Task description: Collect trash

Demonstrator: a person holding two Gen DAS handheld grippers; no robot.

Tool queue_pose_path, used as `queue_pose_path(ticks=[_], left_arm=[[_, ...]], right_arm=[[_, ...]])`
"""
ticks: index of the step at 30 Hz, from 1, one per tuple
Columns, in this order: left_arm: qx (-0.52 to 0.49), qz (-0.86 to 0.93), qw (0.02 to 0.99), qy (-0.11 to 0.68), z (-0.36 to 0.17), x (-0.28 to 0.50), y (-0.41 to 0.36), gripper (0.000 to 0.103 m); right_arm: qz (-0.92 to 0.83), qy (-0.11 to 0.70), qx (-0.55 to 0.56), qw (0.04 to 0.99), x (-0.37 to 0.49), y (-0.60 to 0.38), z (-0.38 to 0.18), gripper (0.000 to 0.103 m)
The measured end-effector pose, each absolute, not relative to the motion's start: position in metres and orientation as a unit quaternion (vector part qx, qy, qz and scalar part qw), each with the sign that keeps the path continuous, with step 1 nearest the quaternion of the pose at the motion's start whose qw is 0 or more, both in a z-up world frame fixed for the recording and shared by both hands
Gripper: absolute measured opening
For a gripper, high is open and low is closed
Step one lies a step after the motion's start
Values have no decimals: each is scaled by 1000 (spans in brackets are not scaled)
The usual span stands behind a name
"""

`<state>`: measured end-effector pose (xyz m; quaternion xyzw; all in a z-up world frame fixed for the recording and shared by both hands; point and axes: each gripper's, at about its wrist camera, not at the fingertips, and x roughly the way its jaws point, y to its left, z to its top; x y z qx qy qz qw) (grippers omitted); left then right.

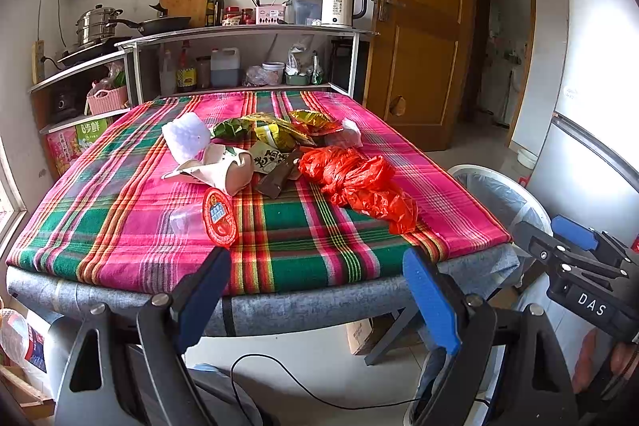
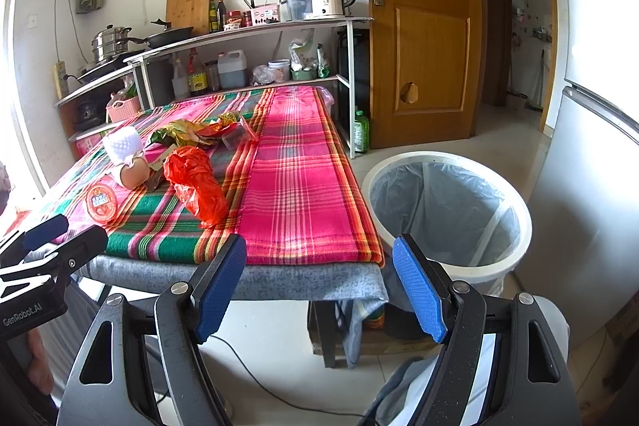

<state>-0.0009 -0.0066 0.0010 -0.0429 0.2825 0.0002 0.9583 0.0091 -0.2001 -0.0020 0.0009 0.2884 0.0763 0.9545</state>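
Observation:
Trash lies in a pile on the plaid tablecloth [image 1: 120, 210]: a crumpled red plastic bag [image 1: 359, 182] [image 2: 195, 182], a clear cup with a red round lid [image 1: 217, 212] [image 2: 100, 201], a squashed paper cup [image 1: 223, 166], a white foam net [image 1: 185, 136] [image 2: 122, 144], and green and yellow wrappers [image 1: 275, 132] [image 2: 187, 130]. A white bin [image 2: 447, 210] with a clear liner stands on the floor right of the table. My left gripper [image 1: 317, 276] is open and empty before the table's front edge. My right gripper [image 2: 319, 266] is open and empty at the table's front right corner, left of the bin.
A shelf unit [image 1: 239, 34] with kettle, pans and bottles stands behind the table. A wooden door [image 2: 423, 26] and a fridge [image 2: 591, 146] are at the right. A cable [image 2: 259, 382] and a box lie on the floor under the table.

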Motion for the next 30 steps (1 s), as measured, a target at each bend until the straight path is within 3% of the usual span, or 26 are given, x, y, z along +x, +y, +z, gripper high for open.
queue_pose_path(ticks=[17,30], left_arm=[[-43,29,956,289,-1,24,29,89],[-96,55,944,309,-6,57,77,89]], right_arm=[[141,290,-23,946,36,-174,-1,76],[222,306,-52,924,79,-132,-9,76]])
